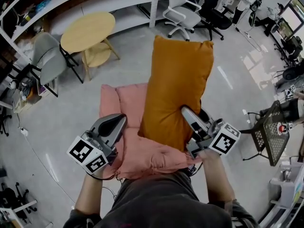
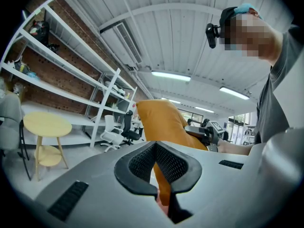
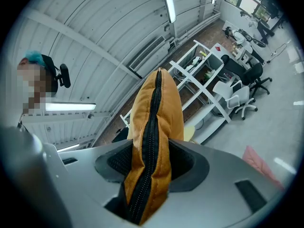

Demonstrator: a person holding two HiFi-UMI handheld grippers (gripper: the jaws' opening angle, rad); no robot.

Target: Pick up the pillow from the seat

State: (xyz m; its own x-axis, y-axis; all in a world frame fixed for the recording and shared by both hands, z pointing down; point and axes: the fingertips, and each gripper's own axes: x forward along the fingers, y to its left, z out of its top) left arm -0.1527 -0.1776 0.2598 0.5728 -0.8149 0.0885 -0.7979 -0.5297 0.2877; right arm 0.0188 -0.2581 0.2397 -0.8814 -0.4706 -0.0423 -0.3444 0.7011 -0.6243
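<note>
Clamps right gripper (image 3: 151, 170) on the zippered edge of the orange pillow (image 1: 178, 80). Holds pillow upright at centre of the head view, lifted above the pink seat (image 1: 124, 101). Left gripper (image 2: 156, 148) lower left, jaws together, empty.

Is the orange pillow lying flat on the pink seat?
No, the right tool pinches the orange pillow by its zipper edge and holds it standing upright in front of the pink seat.
</note>
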